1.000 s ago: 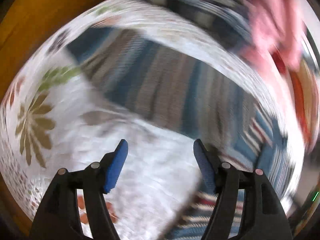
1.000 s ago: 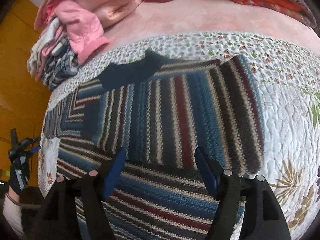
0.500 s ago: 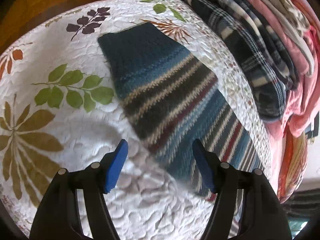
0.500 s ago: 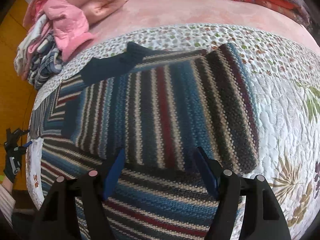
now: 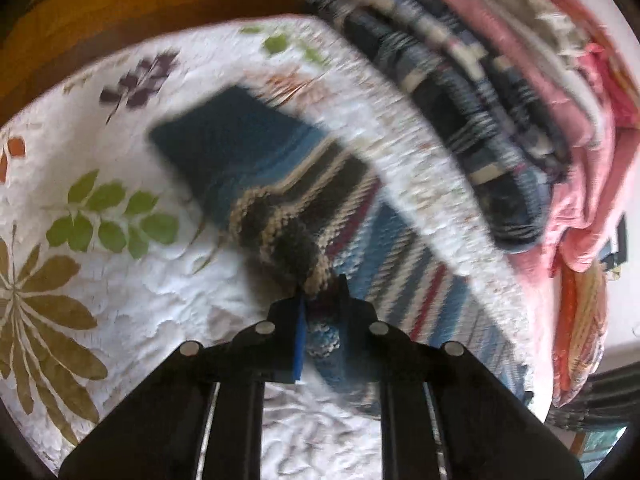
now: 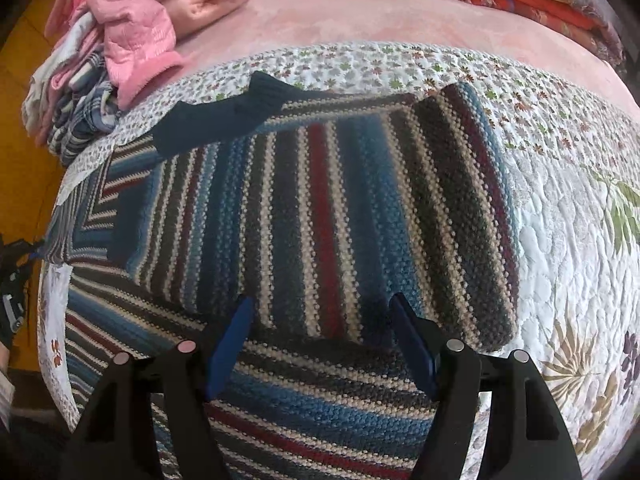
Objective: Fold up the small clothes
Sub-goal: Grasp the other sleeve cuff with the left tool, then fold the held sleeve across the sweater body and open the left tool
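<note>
A white quilted bedspread [image 6: 568, 248] printed with leaves and flowers is spread beneath both grippers and fills most of each view. On it a striped knitted sweater [image 6: 320, 216] in blue, dark grey, cream and maroon is laid flat; seen from the right wrist, its body lies directly ahead of and under the fingers, with one part folded over so that its stripes run away from the gripper while those nearest the gripper run crosswise. A dark blue sleeve cuff [image 6: 224, 120] is seen at the far left of that fold. In the left wrist view, which is blurred, a sleeve of the sweater [image 5: 280, 184] is stretched ahead and to the left, its dark blue cuff at the far end. A pile of clothes [image 6: 108, 52], pink and blue plaid, is heaped on the bed beyond the sweater, far left of the right gripper and far right of the left one. The left gripper [image 5: 320, 300] is closed narrowly on a bunched ridge of the sleeve, the knit being pinched between its fingers. The right gripper [image 6: 322, 312] is held wide apart just above the sweater, nothing being gripped.
</note>
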Demonstrator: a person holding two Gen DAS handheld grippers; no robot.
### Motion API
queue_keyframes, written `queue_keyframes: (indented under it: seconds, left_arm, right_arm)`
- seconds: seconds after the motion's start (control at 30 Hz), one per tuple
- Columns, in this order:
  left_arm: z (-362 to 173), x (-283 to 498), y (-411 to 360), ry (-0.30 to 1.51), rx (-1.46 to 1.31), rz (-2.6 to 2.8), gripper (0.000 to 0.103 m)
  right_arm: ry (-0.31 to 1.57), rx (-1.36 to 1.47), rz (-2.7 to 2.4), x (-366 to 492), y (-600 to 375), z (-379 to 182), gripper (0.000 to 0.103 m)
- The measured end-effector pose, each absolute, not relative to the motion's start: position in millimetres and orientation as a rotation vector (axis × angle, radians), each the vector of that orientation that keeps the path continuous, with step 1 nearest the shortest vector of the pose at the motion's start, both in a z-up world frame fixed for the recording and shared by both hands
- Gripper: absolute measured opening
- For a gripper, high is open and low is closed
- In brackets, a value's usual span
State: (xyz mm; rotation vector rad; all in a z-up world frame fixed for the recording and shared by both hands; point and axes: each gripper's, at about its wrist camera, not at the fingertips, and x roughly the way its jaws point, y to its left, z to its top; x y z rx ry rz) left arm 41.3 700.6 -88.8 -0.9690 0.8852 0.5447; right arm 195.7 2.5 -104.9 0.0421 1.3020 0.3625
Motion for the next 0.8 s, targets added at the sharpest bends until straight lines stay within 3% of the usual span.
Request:
queue_keyframes:
  seconds: [0.4, 0.8]
  left_arm:
    - [-16.5, 94.0, 576.6, 0.837, -0.818, 0.246, 0.010]
    - [-29.1, 135.8, 424.3, 0.857, -0.745, 0.027, 0.010]
  right_arm:
    - [1.279, 0.062, 0.356, 202.3, -6.7, -93.1, 0.071]
    - [1.260, 0.036, 0.343, 207.3, -11.2, -89.2, 0.071]
